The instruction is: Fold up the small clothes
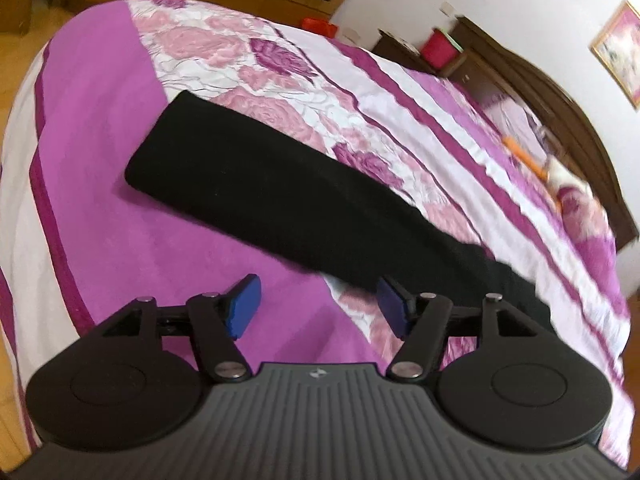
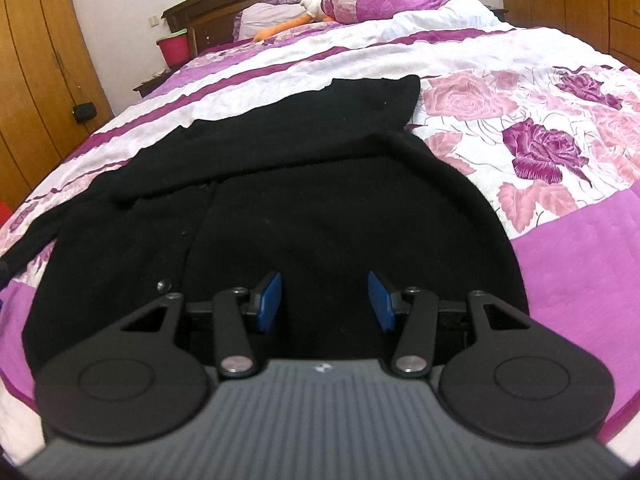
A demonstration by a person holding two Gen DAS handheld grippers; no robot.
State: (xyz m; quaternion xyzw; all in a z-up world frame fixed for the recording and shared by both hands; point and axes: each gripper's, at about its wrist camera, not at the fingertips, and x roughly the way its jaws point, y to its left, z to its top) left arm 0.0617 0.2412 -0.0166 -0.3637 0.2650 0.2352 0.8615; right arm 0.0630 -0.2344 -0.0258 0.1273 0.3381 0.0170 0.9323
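My left hand-held gripper (image 1: 318, 306), empty and spread, faces the sleeve (image 1: 260, 184) stretching ahead-left; right hand-held gripper (image 2: 324, 300) hangs released above the cardigan (image 2: 280, 216).

Soft, even daylight fills the room. Fisheye bending curves the edges. The headboard (image 1: 576, 92) smears with motion blur.

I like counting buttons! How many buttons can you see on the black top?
2. One round button sits low on the black top, just left of the right gripper. A smaller one sits higher up. More may be hidden.
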